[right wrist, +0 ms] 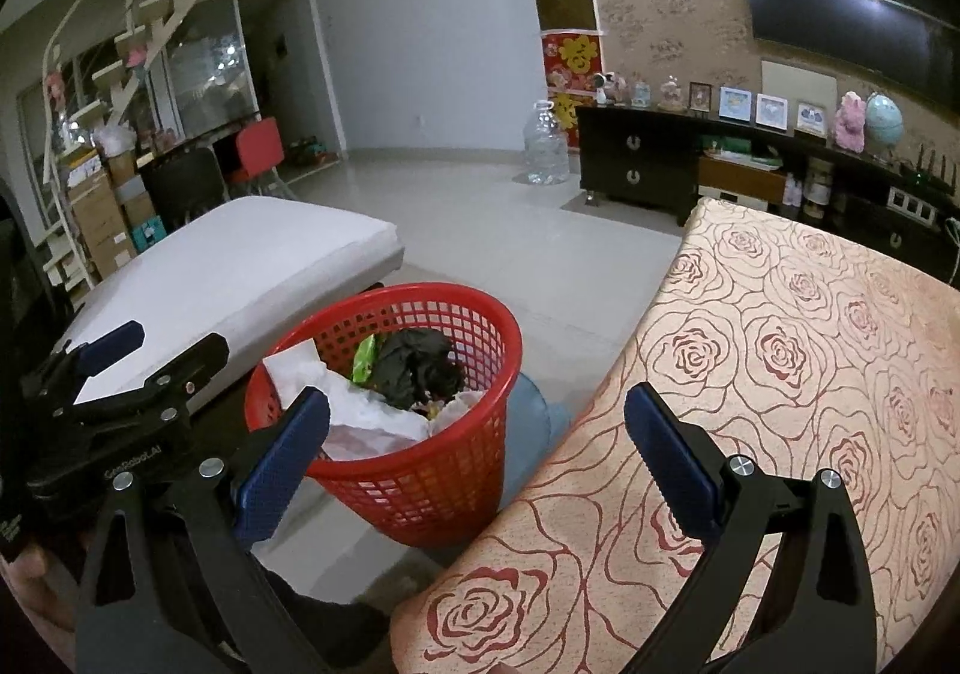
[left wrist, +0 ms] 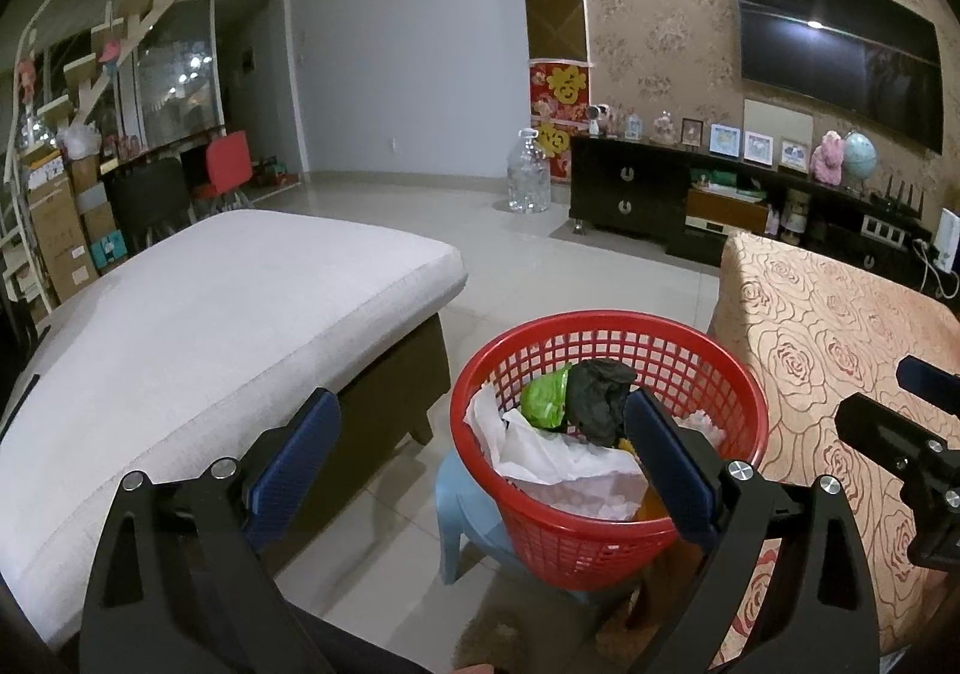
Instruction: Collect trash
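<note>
The left claw (left wrist: pixel 480 455) is wide open and holds nothing. The right claw (right wrist: pixel 477 452) is wide open and empty too. The red basket (left wrist: pixel 606 530) sits on a blue stool (left wrist: pixel 462 506), beside the table (right wrist: pixel 780 374). Trash (left wrist: pixel 576 434) fills the basket.

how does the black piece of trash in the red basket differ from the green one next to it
The black piece is a matte, crumpled wad; the green piece is a glossy wrapper, flatter and lighter. The black one looks bulkier and sits nearer the middle of the red basket; the green one leans toward its far wall. Both rest on white paper.
</note>
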A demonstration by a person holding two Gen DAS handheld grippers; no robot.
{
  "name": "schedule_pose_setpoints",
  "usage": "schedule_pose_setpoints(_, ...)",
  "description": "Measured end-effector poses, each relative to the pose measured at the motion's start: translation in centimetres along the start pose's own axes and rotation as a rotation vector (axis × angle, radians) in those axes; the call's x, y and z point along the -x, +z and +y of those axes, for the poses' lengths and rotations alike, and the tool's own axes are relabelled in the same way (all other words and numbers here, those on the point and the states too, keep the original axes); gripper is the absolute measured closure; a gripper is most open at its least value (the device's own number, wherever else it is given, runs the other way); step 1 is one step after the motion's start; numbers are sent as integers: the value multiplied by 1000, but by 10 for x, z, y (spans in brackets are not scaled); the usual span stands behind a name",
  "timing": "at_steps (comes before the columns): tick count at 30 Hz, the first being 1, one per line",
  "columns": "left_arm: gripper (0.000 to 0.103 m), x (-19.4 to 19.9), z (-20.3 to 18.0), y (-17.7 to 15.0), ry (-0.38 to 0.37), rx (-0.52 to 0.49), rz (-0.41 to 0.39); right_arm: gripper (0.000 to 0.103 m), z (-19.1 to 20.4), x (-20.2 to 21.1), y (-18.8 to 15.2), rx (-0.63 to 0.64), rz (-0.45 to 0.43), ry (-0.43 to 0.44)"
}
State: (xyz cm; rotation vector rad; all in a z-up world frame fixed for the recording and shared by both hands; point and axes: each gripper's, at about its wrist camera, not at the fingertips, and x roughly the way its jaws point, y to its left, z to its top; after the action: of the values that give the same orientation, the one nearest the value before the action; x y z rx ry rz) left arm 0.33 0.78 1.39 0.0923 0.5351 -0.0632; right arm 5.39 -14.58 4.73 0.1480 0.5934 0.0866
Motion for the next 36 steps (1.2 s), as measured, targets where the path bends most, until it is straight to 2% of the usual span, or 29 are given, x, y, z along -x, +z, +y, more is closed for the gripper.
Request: schedule_pose_setpoints(36,11,-4,-4,-2,-1,-14,10,7,1,0,0,-1,4,5)
